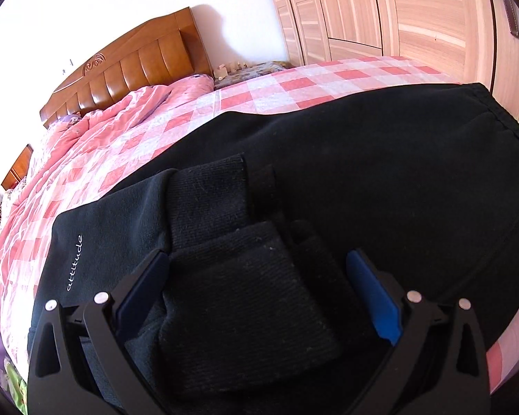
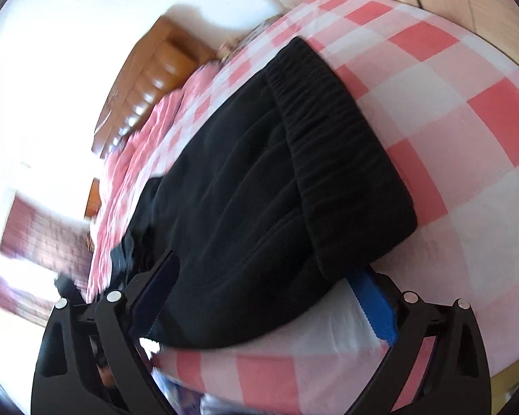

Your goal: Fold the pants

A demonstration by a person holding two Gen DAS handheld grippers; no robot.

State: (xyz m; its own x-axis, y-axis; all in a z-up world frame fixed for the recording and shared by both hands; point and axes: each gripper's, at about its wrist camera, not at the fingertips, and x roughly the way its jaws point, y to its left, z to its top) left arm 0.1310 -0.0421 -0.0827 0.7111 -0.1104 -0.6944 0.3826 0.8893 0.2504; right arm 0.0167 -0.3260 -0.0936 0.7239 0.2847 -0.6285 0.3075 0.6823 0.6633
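Left gripper (image 1: 256, 269): fingers (image 1: 373, 294) spread wide. A ribbed cuff (image 1: 245, 297) of the black pants (image 1: 363, 159) lies between them; neither blue pad presses on it. A second ribbed cuff (image 1: 207, 200) lies just beyond the first, folded onto the body of the garment. Beside the left-hand finger, the fabric carries the white word "attitude" (image 1: 75, 263).

Right gripper (image 2: 263, 294): fingers (image 2: 373, 307) spread wide, not pinching anything. The near edge of the pants (image 2: 231, 207) lies between them. The blue pad on the right-hand side sits just under the corner of the elastic waistband (image 2: 335, 145); whether it touches the cloth cannot be determined. This view is motion-blurred.

Pants position: flat on the bed (image 1: 128, 159), close to its near edge, on the pink-and-white checked sheet (image 2: 467, 131). The legs are doubled back over the body. The gathered waistband forms one end of the bundle.

Beyond the pants, a crumpled pink quilt (image 1: 121, 117) lies toward the head of the bed. The brown wooden headboard (image 1: 135, 62) stands behind it against a white wall. Light wood wardrobe doors (image 1: 398, 17) line the far side of the bed.
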